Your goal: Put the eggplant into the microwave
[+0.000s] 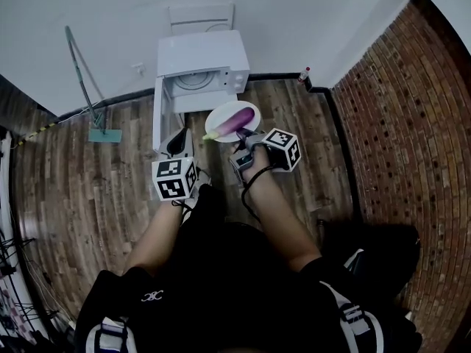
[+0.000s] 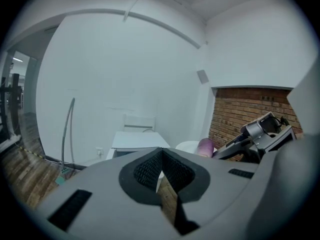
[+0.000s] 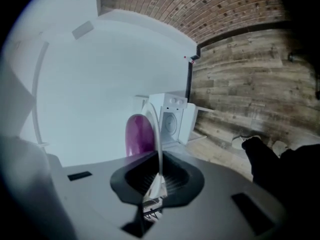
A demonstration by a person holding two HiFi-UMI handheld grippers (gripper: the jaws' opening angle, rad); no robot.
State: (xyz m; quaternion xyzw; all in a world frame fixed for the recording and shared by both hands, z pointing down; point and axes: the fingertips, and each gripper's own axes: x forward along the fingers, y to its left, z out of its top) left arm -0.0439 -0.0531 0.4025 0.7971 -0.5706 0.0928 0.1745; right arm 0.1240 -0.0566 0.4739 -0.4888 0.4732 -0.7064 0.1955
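Note:
A white microwave (image 1: 202,68) stands on the wood floor by the wall, its door (image 1: 158,116) swung open to the left and the turntable showing inside. My right gripper (image 1: 246,140) is shut on the near rim of a white plate (image 1: 221,115), held just in front of the opening. A purple eggplant (image 1: 235,123) lies on the plate. In the right gripper view the plate (image 3: 156,129) runs edge-on between the pads, with the eggplant (image 3: 139,135) to its left and the microwave (image 3: 172,119) beyond. My left gripper (image 1: 176,144) hangs near the door's lower edge, shut and empty (image 2: 161,154).
A long-handled mop (image 1: 85,87) leans on the white wall at the left, its teal head (image 1: 104,134) on the floor. A brick wall (image 1: 412,123) closes the right side. A small bottle (image 1: 303,76) stands in the corner. The person's dark-clothed legs fill the foreground.

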